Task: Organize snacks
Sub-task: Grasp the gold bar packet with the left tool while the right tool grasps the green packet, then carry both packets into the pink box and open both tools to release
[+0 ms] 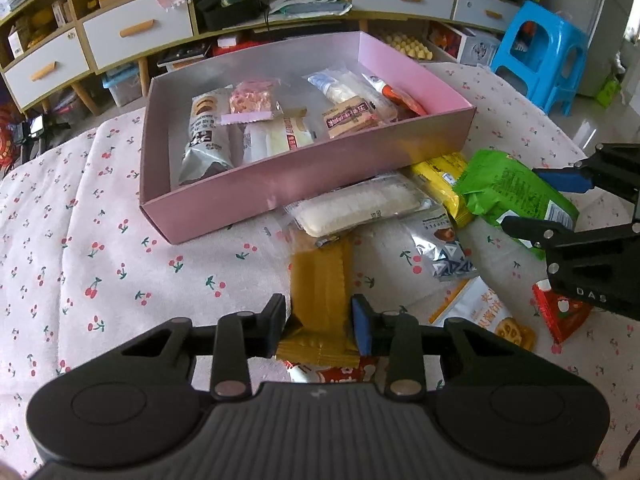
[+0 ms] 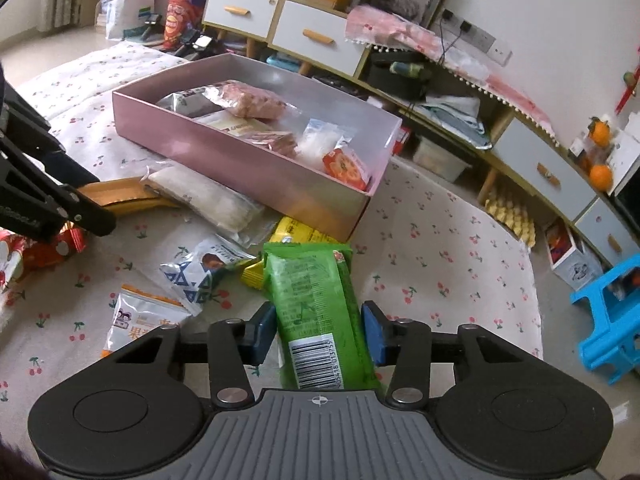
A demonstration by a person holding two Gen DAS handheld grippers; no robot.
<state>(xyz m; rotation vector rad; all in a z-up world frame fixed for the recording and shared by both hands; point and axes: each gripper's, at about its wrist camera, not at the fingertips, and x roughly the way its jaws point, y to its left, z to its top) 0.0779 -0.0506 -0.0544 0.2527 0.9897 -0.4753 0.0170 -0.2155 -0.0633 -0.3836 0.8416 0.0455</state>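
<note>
A pink box point(image 1: 280, 188) on the cherry-print cloth holds several wrapped snacks. In the left wrist view my left gripper point(image 1: 320, 322) is shut on a mustard-yellow packet point(image 1: 320, 280), which lies in front of the box. At the right edge my right gripper point(image 1: 536, 204) reaches across a green packet point(image 1: 504, 184). The right wrist view shows the right gripper point(image 2: 319, 332) shut on that green packet point(image 2: 312, 288), both pads against its sides. The box point(image 2: 248, 160) lies ahead to the left. My left gripper point(image 2: 100, 200) enters from the left, on the mustard packet point(image 2: 120, 196).
Loose snacks lie between the grippers: a white cracker pack point(image 1: 356, 208), a yellow packet point(image 1: 440, 176), a silver packet point(image 1: 444, 248), an orange-and-white bag point(image 1: 488, 312) and a red packet point(image 1: 560, 312). A drawer cabinet point(image 1: 136, 28) stands behind; a blue stool point(image 1: 544, 52) is at the right.
</note>
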